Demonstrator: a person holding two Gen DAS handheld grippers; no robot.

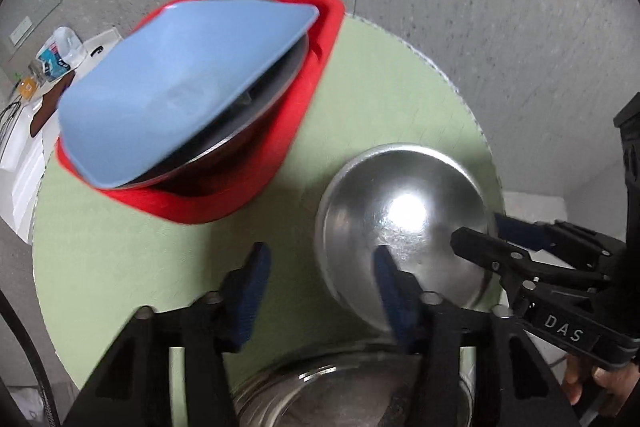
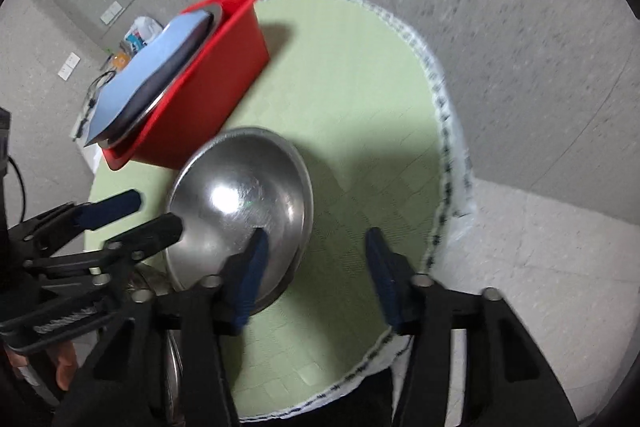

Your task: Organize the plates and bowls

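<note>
A steel bowl [image 1: 404, 223] lies upside down on the round green table [image 1: 120, 251]; it also shows in the right wrist view [image 2: 244, 203]. A red bin [image 1: 280, 147] holds a blue square plate [image 1: 180, 91] leaning on a steel plate [image 1: 276, 83]. My left gripper [image 1: 320, 291] is open, its right finger over the bowl's near side. My right gripper [image 2: 314, 271] is open, its left finger over the bowl's right side. A second steel bowl [image 1: 340, 391] sits under the left gripper.
The red bin [image 2: 200, 99] stands at the table's far left. The table edge has a patterned white trim [image 2: 444, 131]. Beyond it is grey speckled floor [image 2: 500, 7]. A low white shelf with clutter [image 1: 52, 59] stands off to the left.
</note>
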